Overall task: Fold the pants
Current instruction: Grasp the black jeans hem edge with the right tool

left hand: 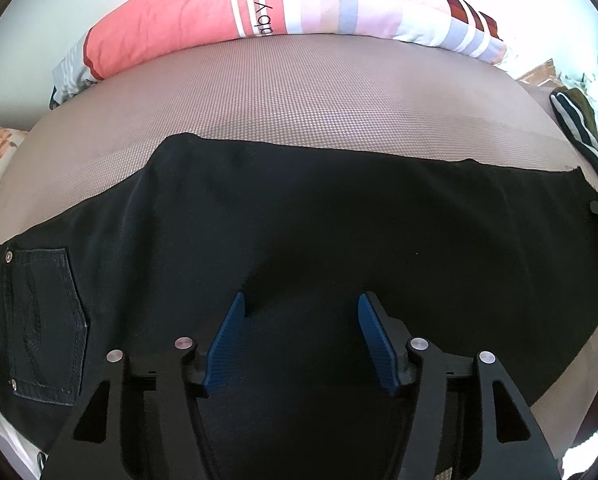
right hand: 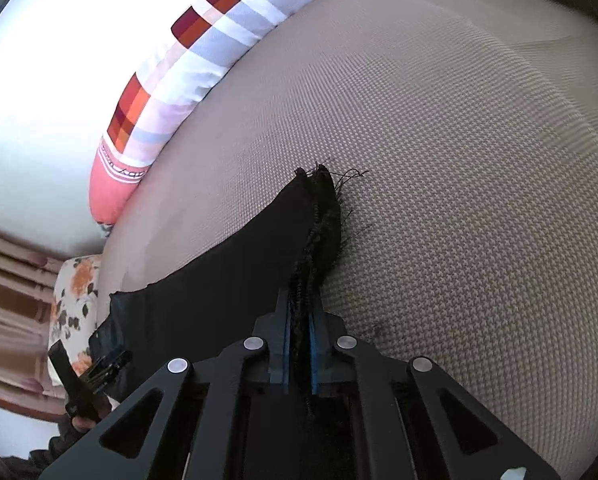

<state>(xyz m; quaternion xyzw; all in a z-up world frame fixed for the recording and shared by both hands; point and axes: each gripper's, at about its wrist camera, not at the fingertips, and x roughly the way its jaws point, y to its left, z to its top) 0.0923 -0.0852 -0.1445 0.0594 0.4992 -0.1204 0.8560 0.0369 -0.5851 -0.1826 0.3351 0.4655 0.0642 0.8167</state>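
Black denim pants (left hand: pixel 299 208) lie spread across a beige mattress (left hand: pixel 299 92), with a stitched back pocket (left hand: pixel 45 320) at the lower left. My left gripper (left hand: pixel 302 300) hovers over the middle of the fabric. Its blue pads (left hand: pixel 229 344) stand wide apart and open, gripping nothing. In the right wrist view, one pant leg (right hand: pixel 227 276) ends in a frayed hem (right hand: pixel 323 208). My right gripper (right hand: pixel 300 300) is shut on that hem, and black fabric is pinched between its blue pads.
A long pink, white and checked pillow (left hand: pixel 219 12) (right hand: pixel 187 60) lies along the far edge of the mattress (right hand: pixel 459 160). A dark striped garment (left hand: pixel 579 132) sits at the right end. A floral cloth (right hand: pixel 75 300) lies past the left end.
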